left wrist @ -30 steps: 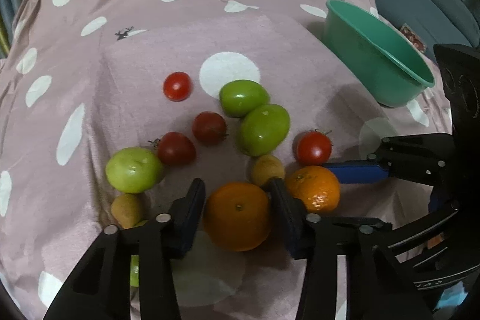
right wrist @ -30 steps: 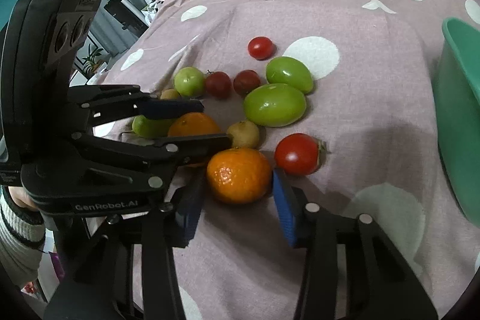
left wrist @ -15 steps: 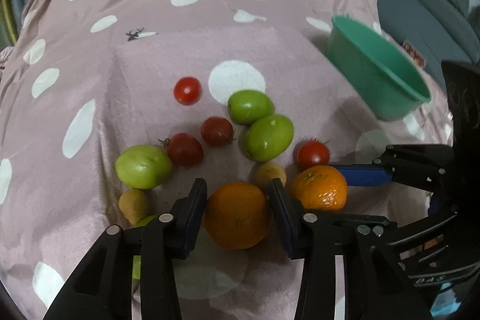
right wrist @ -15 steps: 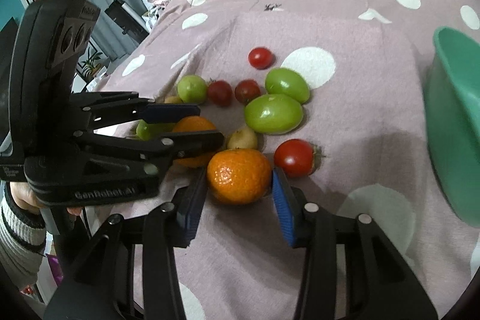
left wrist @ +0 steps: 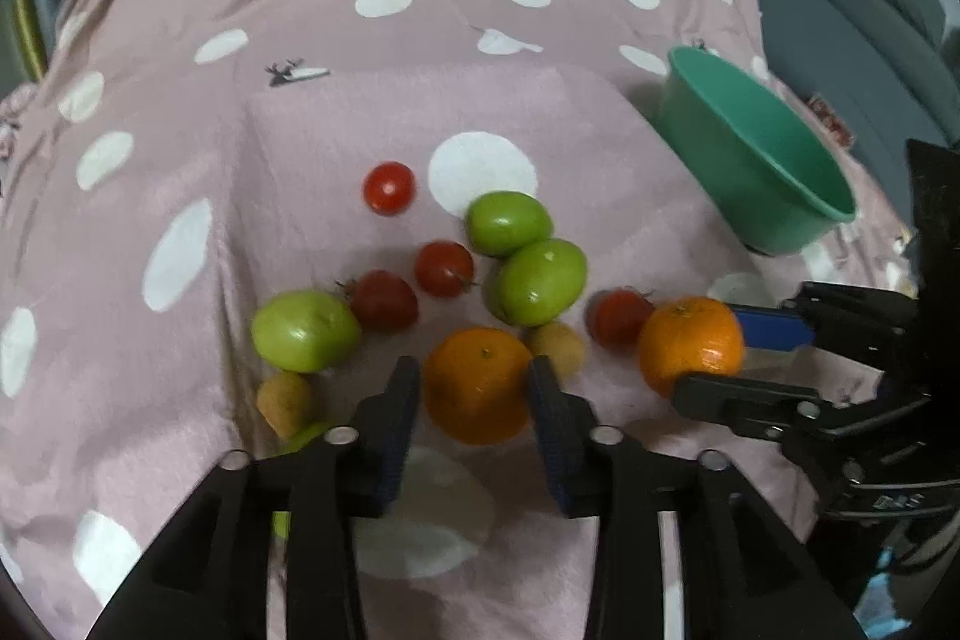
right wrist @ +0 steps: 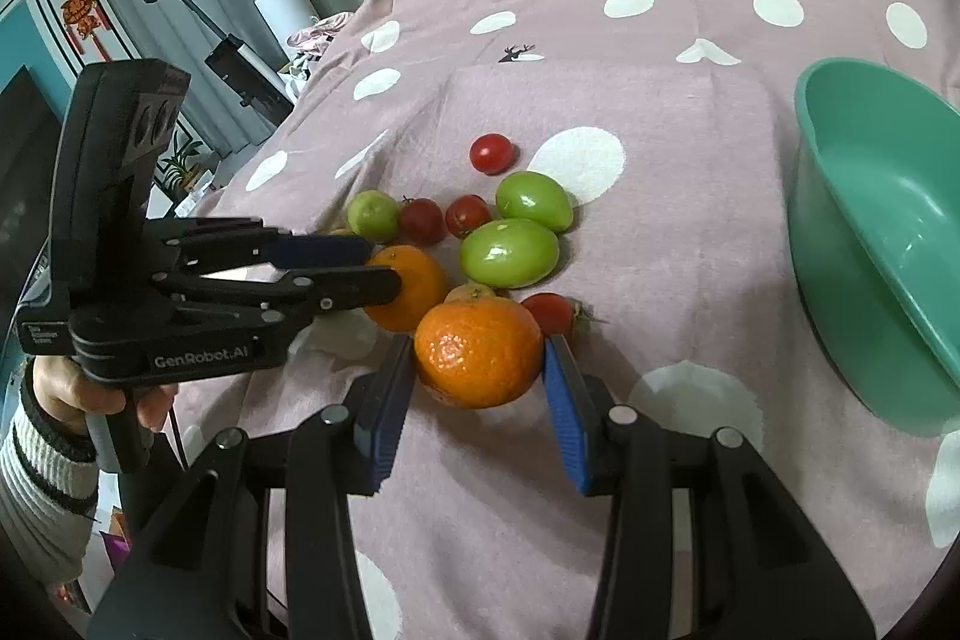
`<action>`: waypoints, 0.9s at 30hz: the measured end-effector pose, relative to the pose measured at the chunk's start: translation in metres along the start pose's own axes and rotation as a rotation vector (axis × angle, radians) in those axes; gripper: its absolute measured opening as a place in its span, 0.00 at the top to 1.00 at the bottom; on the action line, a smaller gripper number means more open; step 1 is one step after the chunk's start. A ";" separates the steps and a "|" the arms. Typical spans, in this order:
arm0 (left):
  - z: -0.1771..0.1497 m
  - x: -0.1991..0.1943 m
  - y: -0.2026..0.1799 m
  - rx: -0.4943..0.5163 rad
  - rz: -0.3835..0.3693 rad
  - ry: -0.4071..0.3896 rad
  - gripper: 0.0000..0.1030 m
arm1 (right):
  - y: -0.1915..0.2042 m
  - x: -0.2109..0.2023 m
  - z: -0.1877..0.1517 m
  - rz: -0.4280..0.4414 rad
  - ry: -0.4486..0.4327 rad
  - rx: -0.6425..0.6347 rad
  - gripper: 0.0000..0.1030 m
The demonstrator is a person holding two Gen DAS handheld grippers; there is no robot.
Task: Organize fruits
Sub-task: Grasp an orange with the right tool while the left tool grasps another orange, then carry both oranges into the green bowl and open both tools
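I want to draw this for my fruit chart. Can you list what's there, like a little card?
cloth: pink, white dots
bowl: green, nothing visible inside, right of the fruit
red tomatoes: four, on the cloth
left tool: jaws just opening, left orange between them, grip unclear
right tool: closed on right orange

cloth (left wrist: 336,112): mauve, white dots | bowl (left wrist: 774,172): teal | oranges (left wrist: 477,385): orange | tomatoes (left wrist: 389,187): red
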State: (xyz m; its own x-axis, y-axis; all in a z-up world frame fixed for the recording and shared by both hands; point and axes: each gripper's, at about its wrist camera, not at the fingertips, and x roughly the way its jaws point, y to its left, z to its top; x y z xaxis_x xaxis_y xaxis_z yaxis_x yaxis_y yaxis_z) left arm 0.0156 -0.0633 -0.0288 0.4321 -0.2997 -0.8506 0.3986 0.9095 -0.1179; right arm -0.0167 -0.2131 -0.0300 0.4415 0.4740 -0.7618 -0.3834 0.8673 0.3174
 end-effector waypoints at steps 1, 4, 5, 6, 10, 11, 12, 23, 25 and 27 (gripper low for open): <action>0.002 0.002 -0.002 0.017 0.009 0.002 0.57 | 0.001 0.000 -0.001 0.001 -0.001 0.000 0.57; 0.004 0.008 -0.005 0.036 0.004 0.021 0.55 | 0.002 -0.002 0.000 0.004 -0.008 -0.001 0.57; 0.004 0.010 -0.006 0.039 0.001 0.023 0.54 | 0.001 -0.003 0.000 0.005 -0.010 0.001 0.57; 0.003 0.013 -0.006 0.038 0.002 0.034 0.54 | 0.001 -0.003 0.000 0.006 -0.011 0.004 0.57; -0.002 0.027 -0.001 0.008 -0.035 0.092 0.54 | 0.000 -0.003 0.000 0.007 -0.015 0.006 0.57; -0.004 0.030 0.001 0.000 -0.034 0.096 0.54 | 0.000 -0.004 -0.001 0.008 -0.016 0.007 0.57; -0.005 0.029 0.002 -0.004 -0.033 0.091 0.54 | 0.000 -0.005 -0.001 0.009 -0.019 0.008 0.57; 0.033 -0.035 -0.031 0.041 -0.029 -0.141 0.55 | -0.031 -0.060 0.011 -0.039 -0.184 0.050 0.57; 0.049 -0.038 -0.052 0.073 -0.078 -0.170 0.55 | -0.042 -0.075 0.014 -0.079 -0.221 0.060 0.57; 0.063 -0.033 -0.074 0.106 -0.103 -0.184 0.55 | -0.057 -0.090 0.015 -0.122 -0.248 0.079 0.57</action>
State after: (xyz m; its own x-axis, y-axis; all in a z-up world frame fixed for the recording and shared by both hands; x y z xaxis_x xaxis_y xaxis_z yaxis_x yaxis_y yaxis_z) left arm 0.0231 -0.1388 0.0408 0.5215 -0.4456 -0.7277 0.5269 0.8389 -0.1360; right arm -0.0217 -0.3029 0.0287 0.6693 0.3797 -0.6386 -0.2555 0.9247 0.2821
